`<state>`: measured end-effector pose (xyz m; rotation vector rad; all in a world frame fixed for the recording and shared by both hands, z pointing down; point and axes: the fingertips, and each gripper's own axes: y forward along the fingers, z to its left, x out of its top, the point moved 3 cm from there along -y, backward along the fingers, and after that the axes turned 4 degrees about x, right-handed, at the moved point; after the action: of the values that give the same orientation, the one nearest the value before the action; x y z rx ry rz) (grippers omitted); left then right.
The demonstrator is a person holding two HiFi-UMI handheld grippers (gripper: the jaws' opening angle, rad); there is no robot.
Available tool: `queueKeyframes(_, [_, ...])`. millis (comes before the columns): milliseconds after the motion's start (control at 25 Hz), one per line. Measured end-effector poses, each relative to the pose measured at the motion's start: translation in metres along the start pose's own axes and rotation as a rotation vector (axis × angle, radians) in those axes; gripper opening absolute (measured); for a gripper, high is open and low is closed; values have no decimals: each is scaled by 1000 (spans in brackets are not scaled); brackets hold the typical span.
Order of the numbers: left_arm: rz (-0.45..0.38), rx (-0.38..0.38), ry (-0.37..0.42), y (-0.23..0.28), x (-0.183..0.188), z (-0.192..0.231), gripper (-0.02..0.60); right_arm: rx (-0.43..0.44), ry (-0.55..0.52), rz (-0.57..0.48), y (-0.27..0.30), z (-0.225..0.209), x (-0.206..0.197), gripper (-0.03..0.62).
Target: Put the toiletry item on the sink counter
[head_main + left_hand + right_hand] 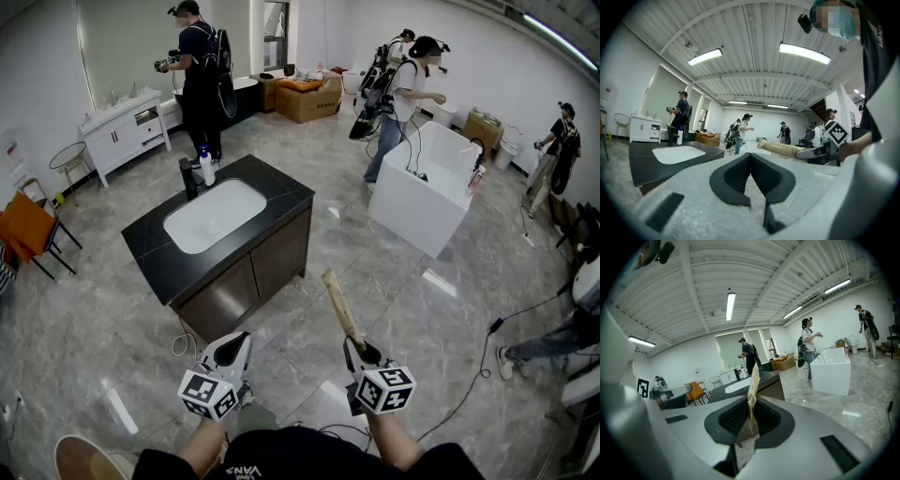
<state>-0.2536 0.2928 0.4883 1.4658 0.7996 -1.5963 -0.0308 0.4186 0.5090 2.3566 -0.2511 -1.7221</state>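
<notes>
R gripper jaws are pinched on a tan squeeze tube. The pads clamp its lower end and the rest sticks out fwd past the tips, seen edge-on in the right gripper view. In head view the R gripper sits low right-centre, w/ the tube slanting up and left out of it, over the grey tile floor.

L gripper has its jaws pressed together w/ nothing btw them. In head view the L gripper is just left of the R one, apart from the tube. From the left gripper view the tube lies off to the right, near level.

The tube isn't on the sink counter. That black top sits well ahead and left of both grippers, on a dark wood cabinet. A white basin is set in the top. At the far edge stand a black faucet and a white pump bottle, just beside each other.

Further out there's a white tub to the right, a white vanity at the far left wall and an orange chair at left. Several people w/ rigs stand around the room.
</notes>
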Motion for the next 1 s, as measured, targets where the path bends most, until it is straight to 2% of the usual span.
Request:
queueKeyframes(240, [-1, -2, -19, -2, -2, -1, 8, 14, 31, -27, -1, 0, 2, 40])
queueKeyframes(520, [11, 0, -46, 22, -8, 21, 8, 32, 97, -22, 33, -8, 7, 38])
queueKeyframes(1000, [15, -45, -57, 117, 7, 109, 8, -3, 124, -22, 147, -30, 43, 38])
